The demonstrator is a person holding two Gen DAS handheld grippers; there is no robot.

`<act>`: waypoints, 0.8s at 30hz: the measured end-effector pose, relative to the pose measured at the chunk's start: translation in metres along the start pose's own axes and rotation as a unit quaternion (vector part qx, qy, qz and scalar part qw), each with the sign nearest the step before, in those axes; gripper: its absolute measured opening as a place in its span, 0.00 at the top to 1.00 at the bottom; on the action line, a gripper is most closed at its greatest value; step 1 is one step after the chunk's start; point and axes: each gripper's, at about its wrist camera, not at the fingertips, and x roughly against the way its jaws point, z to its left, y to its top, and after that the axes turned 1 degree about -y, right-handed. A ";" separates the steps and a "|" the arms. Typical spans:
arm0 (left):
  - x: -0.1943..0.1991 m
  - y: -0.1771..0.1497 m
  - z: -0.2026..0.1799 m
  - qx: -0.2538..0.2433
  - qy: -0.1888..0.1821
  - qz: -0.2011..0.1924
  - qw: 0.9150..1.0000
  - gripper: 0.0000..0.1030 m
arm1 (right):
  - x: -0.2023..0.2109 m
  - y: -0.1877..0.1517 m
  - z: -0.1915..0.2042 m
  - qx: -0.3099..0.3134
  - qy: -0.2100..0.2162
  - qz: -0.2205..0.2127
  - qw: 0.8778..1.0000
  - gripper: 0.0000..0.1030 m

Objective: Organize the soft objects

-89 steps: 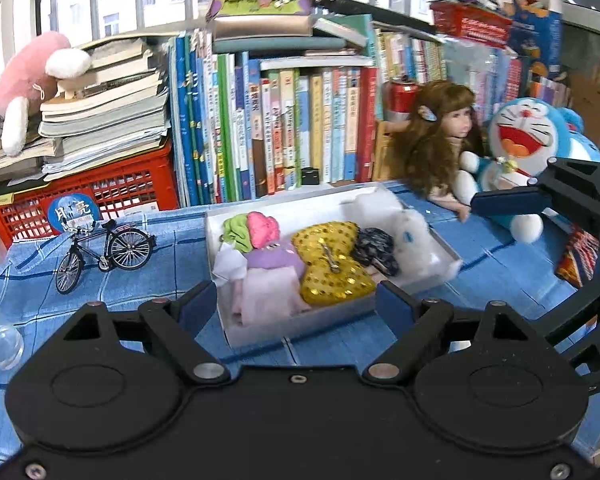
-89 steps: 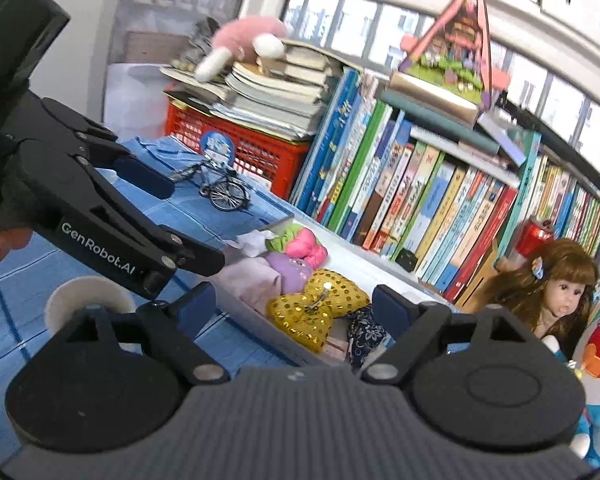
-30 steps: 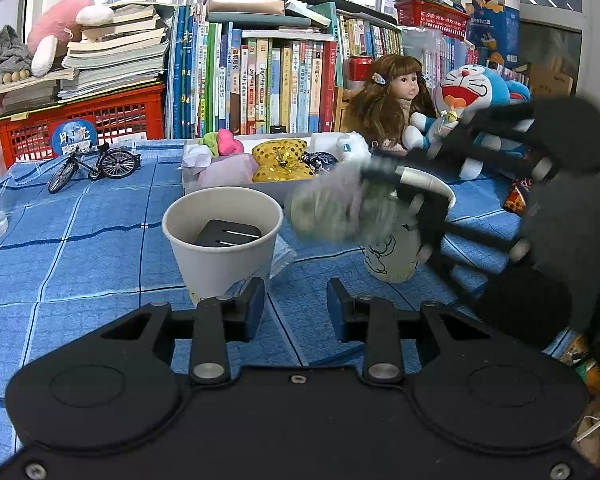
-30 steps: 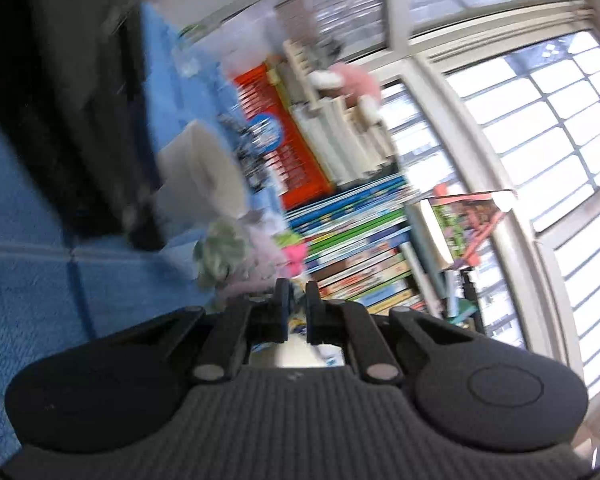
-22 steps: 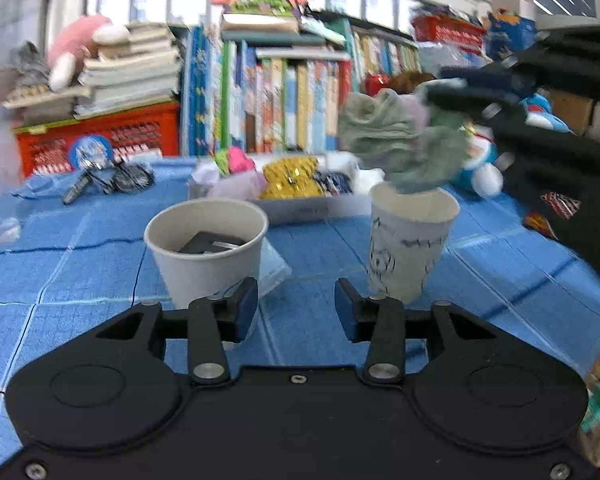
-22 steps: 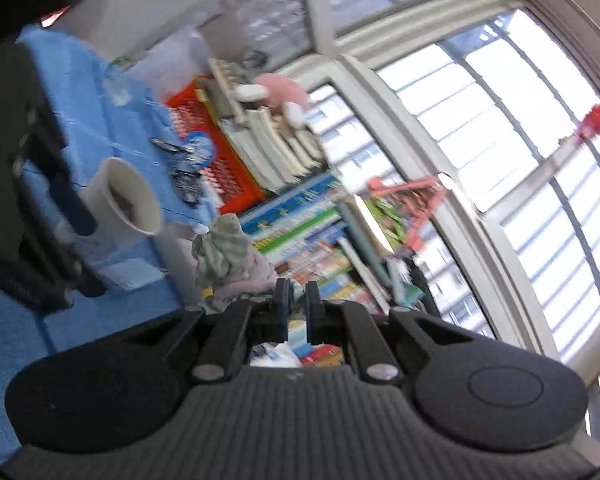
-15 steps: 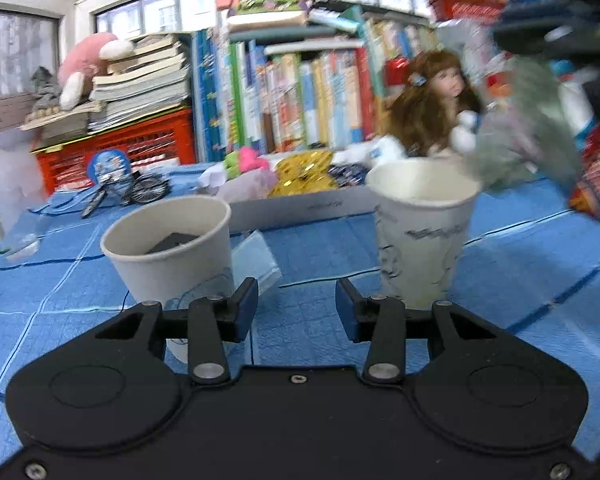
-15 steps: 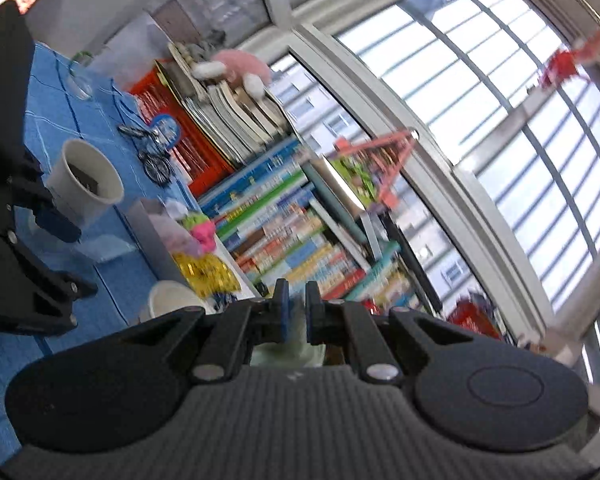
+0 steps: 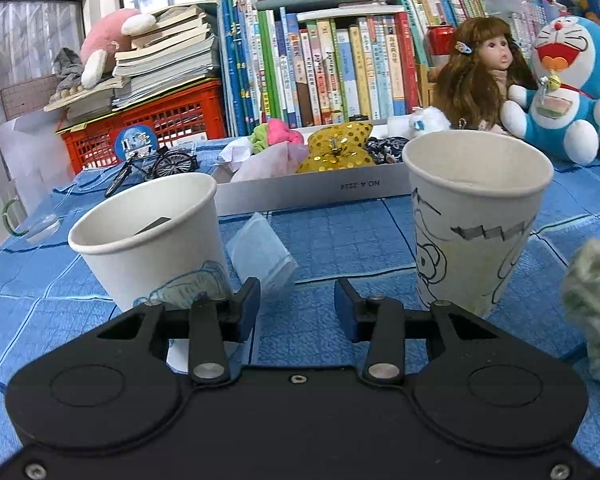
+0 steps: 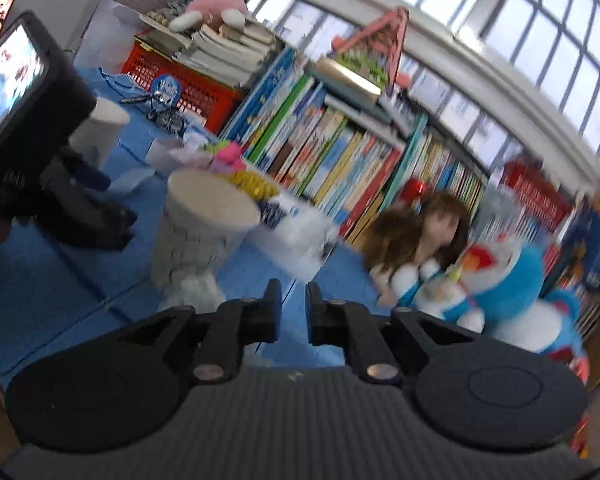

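Observation:
Two paper cups stand on the blue cloth: a plain white cup (image 9: 148, 240) with something dark inside, and a cup with black drawings (image 9: 476, 220) (image 10: 208, 216). A green-grey soft thing (image 9: 592, 308) is low at the drawn cup's right side, outside it; it appears as a pale blur (image 10: 198, 292) by the cup's base. My right gripper (image 10: 294, 312) is just right of it, jaws opening with nothing between them. My left gripper (image 9: 296, 310) sits low in front of the gap between the cups, jaws closing slightly on nothing. A white tray (image 9: 308, 190) behind holds several soft things.
A clear plastic packet (image 9: 260, 252) lies between the cups. A toy bicycle (image 9: 152, 168) and red crate (image 9: 160, 120) stand back left. Rows of books (image 9: 320, 68) line the back. A doll (image 9: 476, 80) and a blue plush cat (image 9: 560, 88) sit back right.
The right gripper carried the green-grey soft thing over the drawn cup, swung right and let it go; it now sits low beside the cup. The left gripper moved closer and lower.

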 end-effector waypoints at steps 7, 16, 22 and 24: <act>-0.001 0.003 0.003 0.019 0.018 0.000 1.000 0.86 | 0.000 -0.018 -0.006 -0.065 0.054 0.006 0.996 0.64; 0.010 0.006 -0.002 0.024 0.030 -0.008 0.999 0.97 | -0.001 -0.025 -0.014 -0.101 0.073 0.000 0.992 0.61; 0.008 0.008 -0.018 -0.011 0.066 -0.008 0.998 0.71 | 0.000 -0.029 -0.017 -0.114 0.083 -0.008 0.990 0.58; 0.005 0.009 -0.022 -0.020 0.072 -0.005 0.997 0.59 | 0.001 -0.030 -0.017 -0.117 0.089 -0.011 0.989 0.56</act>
